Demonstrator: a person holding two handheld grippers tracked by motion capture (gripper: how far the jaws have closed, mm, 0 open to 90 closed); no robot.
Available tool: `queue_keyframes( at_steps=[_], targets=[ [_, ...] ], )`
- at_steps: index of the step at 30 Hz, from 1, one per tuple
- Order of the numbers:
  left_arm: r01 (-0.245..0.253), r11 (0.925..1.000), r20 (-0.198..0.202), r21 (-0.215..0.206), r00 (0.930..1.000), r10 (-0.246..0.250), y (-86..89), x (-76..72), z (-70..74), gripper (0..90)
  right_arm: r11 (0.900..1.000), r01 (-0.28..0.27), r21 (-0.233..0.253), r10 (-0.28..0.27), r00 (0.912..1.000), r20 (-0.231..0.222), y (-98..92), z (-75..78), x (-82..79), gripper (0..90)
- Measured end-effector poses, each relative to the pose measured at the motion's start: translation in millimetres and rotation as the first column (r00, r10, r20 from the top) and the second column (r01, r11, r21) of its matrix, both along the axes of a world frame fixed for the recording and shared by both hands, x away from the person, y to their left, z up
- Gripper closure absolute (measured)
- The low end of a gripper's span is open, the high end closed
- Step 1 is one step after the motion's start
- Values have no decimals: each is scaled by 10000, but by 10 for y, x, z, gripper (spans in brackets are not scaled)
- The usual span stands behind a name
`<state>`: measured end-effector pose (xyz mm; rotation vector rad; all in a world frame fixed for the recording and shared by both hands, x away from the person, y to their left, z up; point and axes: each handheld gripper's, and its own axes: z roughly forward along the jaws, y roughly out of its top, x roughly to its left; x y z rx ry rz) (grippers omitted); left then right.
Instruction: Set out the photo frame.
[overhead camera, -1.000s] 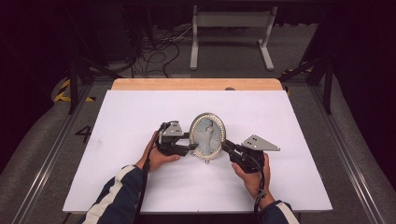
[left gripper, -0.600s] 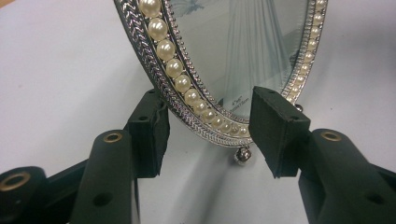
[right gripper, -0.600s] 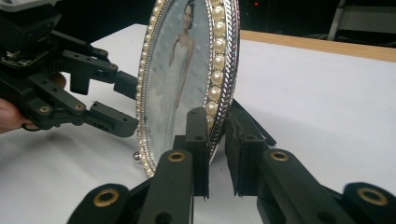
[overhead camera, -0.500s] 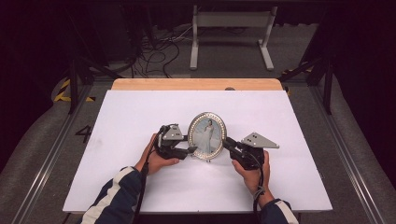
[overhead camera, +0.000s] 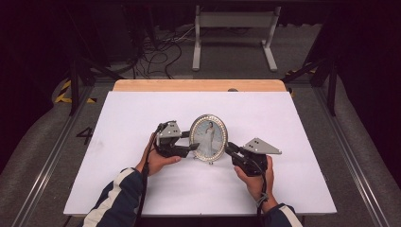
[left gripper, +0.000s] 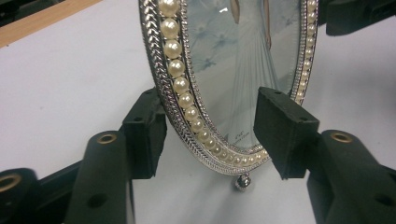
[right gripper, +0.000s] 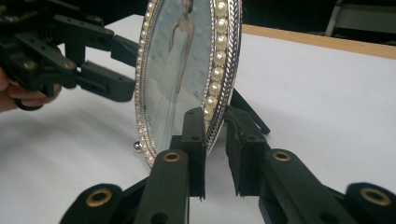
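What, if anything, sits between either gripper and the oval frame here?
Nothing visible does. The frame stands upright on the white sheet. The right gripper has its fingers on both sides of the frame's pearl rim. The left gripper straddles the opposite edge with a gap showing on the glass side.

Low in the frame's centre, the left gripper point(overhead camera: 193, 147) points right, jaws spread wide; the left hand point(overhead camera: 156, 158) wraps its handle. The right gripper point(overhead camera: 228, 148) points up-left, jaws nearly together, right hand point(overhead camera: 255, 177) beneath it.
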<state>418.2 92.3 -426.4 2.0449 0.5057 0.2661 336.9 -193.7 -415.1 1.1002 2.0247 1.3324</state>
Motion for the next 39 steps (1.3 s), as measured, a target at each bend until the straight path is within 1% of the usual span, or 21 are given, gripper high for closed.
queue_keyframes(
  at_steps=[3,5,8,9,12,14,18,21,25,28,31,36,39],
  targets=[
    [18,10000,31,-91,10000,-18,28,2,12,517,10000,35,-87,-37,9999,-138,19,-29,5,804],
    [-27,10000,216,90,9998,25,39,-5,21,555,9999,24,-136,-27,9998,-218,36,-56,8,798],
    [-14,10000,161,86,9999,13,42,-2,16,579,9999,-3,-169,0,9998,-188,53,-75,9,791],
    [-46,9999,157,161,9999,43,44,0,11,594,9999,1,-171,-5,9998,-186,54,-77,13,789],
    [-124,9998,84,150,9999,123,48,-1,6,635,10000,2,-9,-2,9997,-255,45,-83,23,789],
    [-78,9997,155,247,9999,75,45,-11,8,672,10000,26,-11,-27,9997,-246,35,-84,33,786],
    [-4,9996,199,283,9998,-2,38,-23,16,684,9999,95,70,-93,9996,-277,6,-88,58,783],
    [10,9995,115,311,9999,-14,34,-32,12,691,9999,142,75,-140,9995,-296,-13,-85,73,782],
    [68,9992,106,400,9999,-72,32,-47,12,693,9999,155,60,-153,9994,-305,-19,-81,92,780],
    [43,9993,19,368,10000,-44,35,-61,11,694,9998,145,117,-141,9993,-359,-30,-84,109,779],
    [26,9994,-41,354,10000,-25,35,-71,11,695,9999,145,73,-142,9992,-368,-29,-79,118,778],
    [-21,9992,26,410,10000,20,27,-91,14,699,9998,177,60,-175,9992,-363,-30,-76,132,776],
    [-50,9991,43,420,10000,49,23,-101,11,699,9997,242,-34,-243,9991,-354,-28,-68,136,776]
  ],
)
